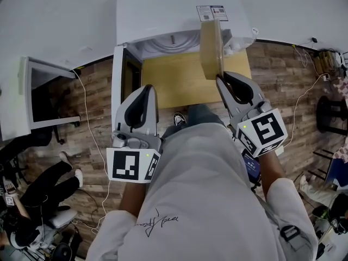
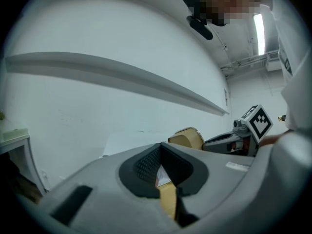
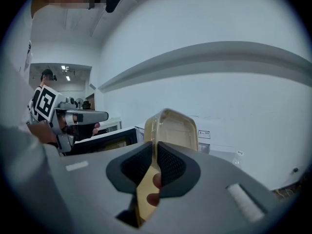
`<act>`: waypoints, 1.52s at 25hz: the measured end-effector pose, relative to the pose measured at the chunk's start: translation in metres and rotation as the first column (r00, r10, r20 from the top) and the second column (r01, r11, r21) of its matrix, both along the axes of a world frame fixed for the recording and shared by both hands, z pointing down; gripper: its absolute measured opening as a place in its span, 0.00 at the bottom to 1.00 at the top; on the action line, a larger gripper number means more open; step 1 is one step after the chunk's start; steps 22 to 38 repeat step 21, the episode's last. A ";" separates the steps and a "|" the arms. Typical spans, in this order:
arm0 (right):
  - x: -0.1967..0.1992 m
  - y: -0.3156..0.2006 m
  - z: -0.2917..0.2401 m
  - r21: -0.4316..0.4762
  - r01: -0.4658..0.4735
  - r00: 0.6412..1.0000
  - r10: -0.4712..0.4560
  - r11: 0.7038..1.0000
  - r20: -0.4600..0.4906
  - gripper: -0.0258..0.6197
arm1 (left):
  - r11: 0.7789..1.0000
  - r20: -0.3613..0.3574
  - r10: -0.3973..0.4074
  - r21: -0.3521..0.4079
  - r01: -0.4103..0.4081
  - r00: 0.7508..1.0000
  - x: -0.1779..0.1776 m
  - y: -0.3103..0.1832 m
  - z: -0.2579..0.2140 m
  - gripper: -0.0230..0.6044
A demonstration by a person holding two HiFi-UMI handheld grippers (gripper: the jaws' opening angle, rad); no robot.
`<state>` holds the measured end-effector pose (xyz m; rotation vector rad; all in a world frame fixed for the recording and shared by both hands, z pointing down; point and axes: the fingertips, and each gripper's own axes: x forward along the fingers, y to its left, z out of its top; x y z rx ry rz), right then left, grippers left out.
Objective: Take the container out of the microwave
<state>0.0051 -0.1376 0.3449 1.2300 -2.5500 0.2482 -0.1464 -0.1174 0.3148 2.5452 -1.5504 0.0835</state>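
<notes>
In the head view, the right gripper is pinching the container by its near rim, so it is standing on edge over the table, outside the microwave. The left gripper view is showing the left gripper pressed shut, empty, probably idling. Only the right gripper view is showing that rim wedged between the pads.

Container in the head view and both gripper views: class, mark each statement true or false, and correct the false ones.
1. The right gripper clamps the container. True.
2. The container lies flat inside the microwave. False: it is held on edge, outside the cavity.
3. The door of the microwave stands open. True.
4. The left gripper also grips the container. False: its jaws are together on nothing, apart from the container.
</notes>
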 end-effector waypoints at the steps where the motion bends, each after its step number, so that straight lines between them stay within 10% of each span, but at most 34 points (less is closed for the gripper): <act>1: 0.000 0.000 -0.001 0.003 0.000 1.000 0.000 1.000 0.002 0.11 | 1.000 -0.008 0.003 -0.006 -0.003 1.000 0.001 0.000 0.001 0.05; 38: 0.011 0.000 -0.004 0.008 0.017 1.000 -0.017 1.000 -0.008 0.11 | 0.999 -0.056 0.007 -0.042 -0.009 0.998 0.010 0.002 0.006 0.05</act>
